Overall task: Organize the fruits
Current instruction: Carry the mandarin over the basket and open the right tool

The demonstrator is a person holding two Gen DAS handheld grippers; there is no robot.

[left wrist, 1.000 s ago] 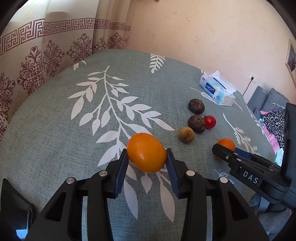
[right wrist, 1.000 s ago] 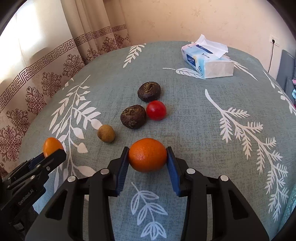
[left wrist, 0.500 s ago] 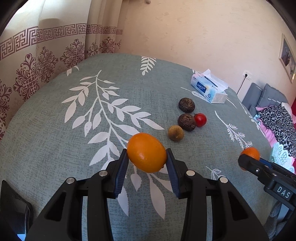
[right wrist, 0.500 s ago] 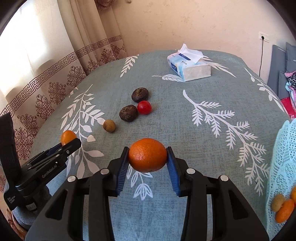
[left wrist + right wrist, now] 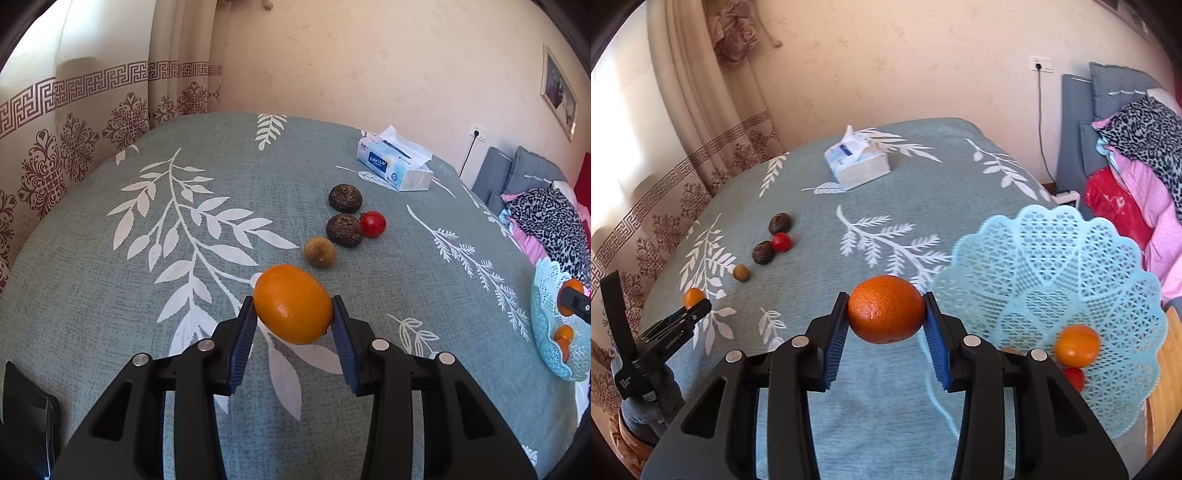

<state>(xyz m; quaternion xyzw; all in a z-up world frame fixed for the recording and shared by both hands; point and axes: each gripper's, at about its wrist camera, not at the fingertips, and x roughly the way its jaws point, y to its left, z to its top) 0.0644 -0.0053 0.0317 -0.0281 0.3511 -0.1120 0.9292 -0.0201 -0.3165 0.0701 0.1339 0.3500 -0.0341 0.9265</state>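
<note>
Table (image 5: 92, 258) with a grey-green leaf-pattern cloth carries everything. Near its right edge stands a light blue lace-like basket (image 5: 1071, 258), with an orange fruit (image 5: 1078, 345) and something red inside. A tissue box (image 5: 395, 168) lies at the far side. The right gripper (image 5: 886, 325) has its jaws closed on a dark orange (image 5: 885, 308), which sits squarely between the blue pads, just left of the basket rim. The left gripper (image 5: 293, 325) grips a smooth orange (image 5: 293, 303) the same way, above the cloth. Beyond it lie two dark brown fruits (image 5: 344, 229), a small brown fruit (image 5: 320, 252) and a red tomato (image 5: 373, 223), close together.
</note>
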